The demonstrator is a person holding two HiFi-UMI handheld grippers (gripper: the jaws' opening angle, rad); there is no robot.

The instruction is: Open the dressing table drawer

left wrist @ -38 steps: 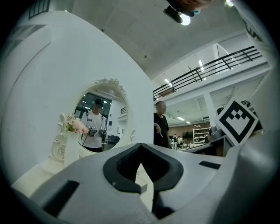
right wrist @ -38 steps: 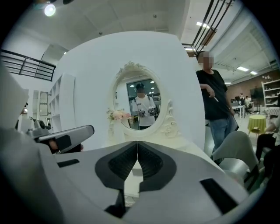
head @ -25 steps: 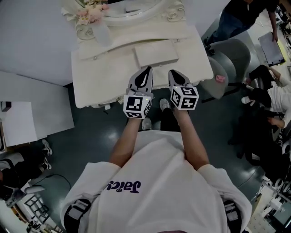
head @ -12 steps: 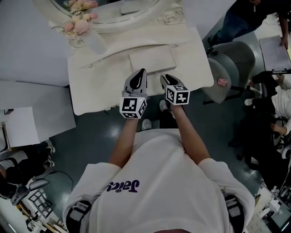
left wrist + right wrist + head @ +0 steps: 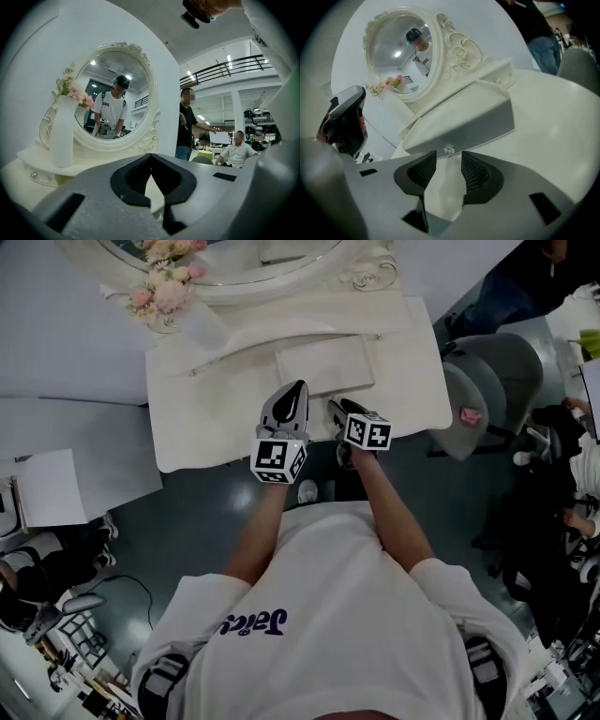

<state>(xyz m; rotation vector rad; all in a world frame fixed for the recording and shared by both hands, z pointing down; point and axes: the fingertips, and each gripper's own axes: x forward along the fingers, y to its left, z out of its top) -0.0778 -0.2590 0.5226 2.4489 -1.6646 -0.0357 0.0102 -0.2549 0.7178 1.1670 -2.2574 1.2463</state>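
Opening at the small clear round knob (image 5: 449,150) of the cream drawer (image 5: 471,124), the right tool (image 5: 449,160) grips nothing.

My right gripper (image 5: 337,411) has come down from above the tabletop to the front of the small drawer (image 5: 324,360). It has tipped nose-down and rolled, so its marker cube now leans to one side where it lay face-up before. Its jaws are opening. The drawer's clear knob (image 5: 449,150) sits just ahead of the gap between them, and neither pad is touching it.
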